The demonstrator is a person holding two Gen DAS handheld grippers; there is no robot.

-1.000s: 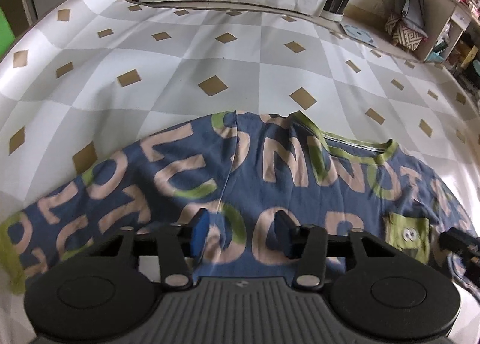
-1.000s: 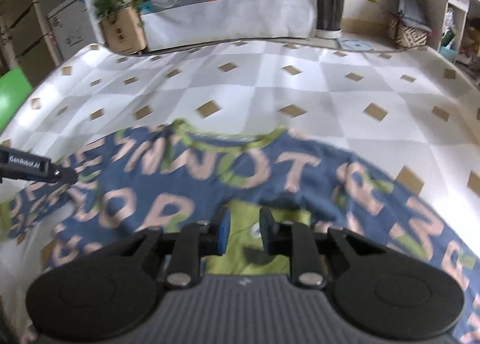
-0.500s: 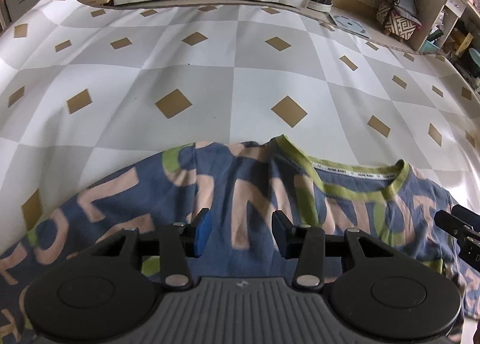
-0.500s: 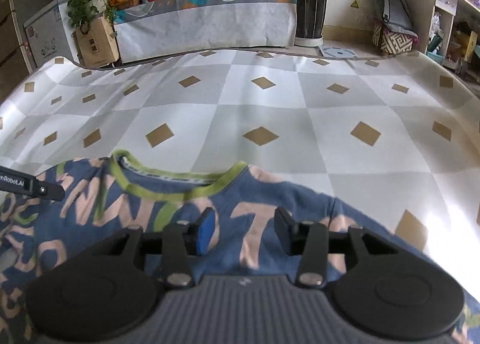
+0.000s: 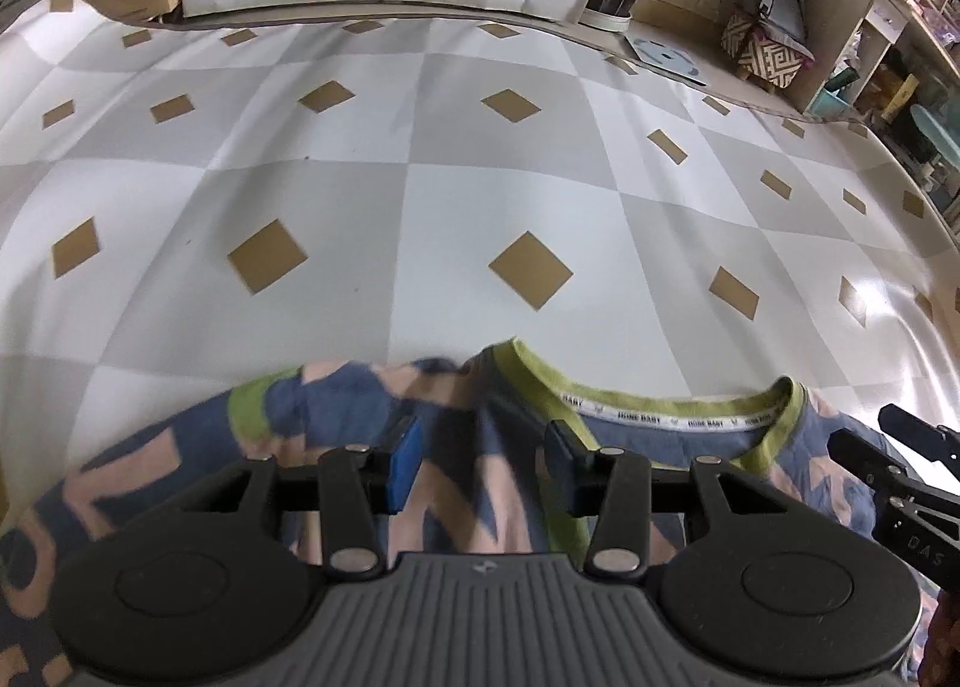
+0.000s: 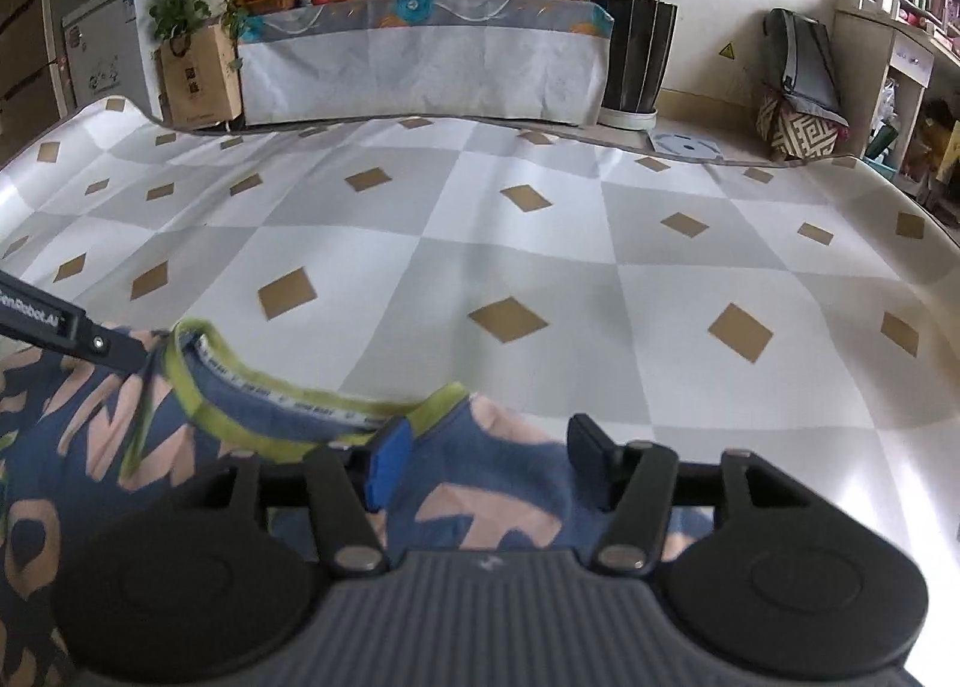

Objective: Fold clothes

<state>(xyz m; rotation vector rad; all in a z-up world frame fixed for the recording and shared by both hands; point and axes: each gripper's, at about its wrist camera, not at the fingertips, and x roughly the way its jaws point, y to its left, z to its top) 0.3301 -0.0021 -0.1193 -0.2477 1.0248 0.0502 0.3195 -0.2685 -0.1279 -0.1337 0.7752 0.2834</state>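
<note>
so basically the shirt (image 5: 480, 447) is lying on a checked mat (image 5: 420, 207), grey and white squares with little tan diamonds; it's a blue top with big pink letters and a lime green collar (image 5: 660, 411), and only its upper edge shows at the bottom of both views; the left gripper (image 5: 483, 456) hangs over the shoulder area just left of the collar, jaws partly spread, cloth showing in the gap but i can't see the pads pressing on anything; the right gripper (image 6: 483, 462) sits over the other shoulder, right where the collar (image 6: 288, 393) ends, and its jaws have just been opening, now standing wide with the blue and pink fabric (image 6: 492, 483) bunched up a bit between them but not pinched; each gripper's tip pokes into the other's view at the side, so they're close to each other across the neckline; far end of the mat there's a cloth-covered table (image 6: 420, 57) with fruit and jars on top, a cardboard box (image 6: 198, 75) beside it, and a tall dark planter (image 6: 639, 57) to the right
</note>
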